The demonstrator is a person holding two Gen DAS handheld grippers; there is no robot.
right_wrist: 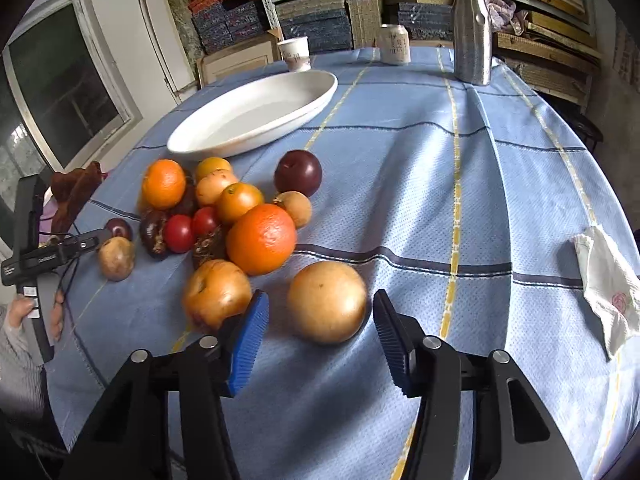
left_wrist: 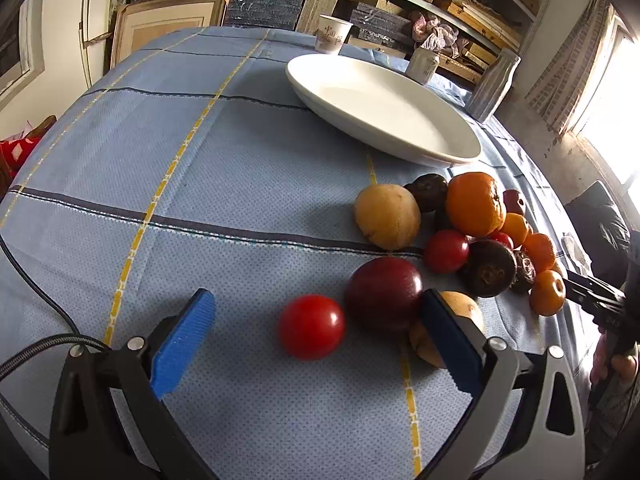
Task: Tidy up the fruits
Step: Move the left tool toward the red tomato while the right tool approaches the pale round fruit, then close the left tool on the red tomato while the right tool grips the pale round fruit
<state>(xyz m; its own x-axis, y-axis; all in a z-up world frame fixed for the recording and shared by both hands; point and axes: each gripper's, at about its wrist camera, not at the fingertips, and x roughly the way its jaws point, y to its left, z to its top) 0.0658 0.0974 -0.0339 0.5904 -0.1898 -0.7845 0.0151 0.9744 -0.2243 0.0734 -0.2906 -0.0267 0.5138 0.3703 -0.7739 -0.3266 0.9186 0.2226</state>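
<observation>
A pile of fruit lies on the blue checked tablecloth. In the left wrist view my left gripper point(left_wrist: 316, 332) is open, with a red tomato point(left_wrist: 311, 327) between its blue pads and a dark red plum point(left_wrist: 383, 293) just beyond. A yellow pear point(left_wrist: 387, 216) and a large orange point(left_wrist: 475, 205) lie further on. In the right wrist view my right gripper point(right_wrist: 320, 328) is open around a round tan pear point(right_wrist: 327, 302), not touching it. A large orange point(right_wrist: 261, 239) and a yellow apple point(right_wrist: 216, 294) lie to its left. The empty white plate point(left_wrist: 460, 152) point(right_wrist: 192, 142) stands behind the pile.
A paper cup point(right_wrist: 295, 53), a can point(right_wrist: 394, 44) and a metal bottle point(right_wrist: 472, 28) stand at the table's far edge. A crumpled white cloth point(right_wrist: 608, 292) lies at the right. Shelves of boxes stand behind. The left gripper's handle point(right_wrist: 32, 256) shows at the table's left.
</observation>
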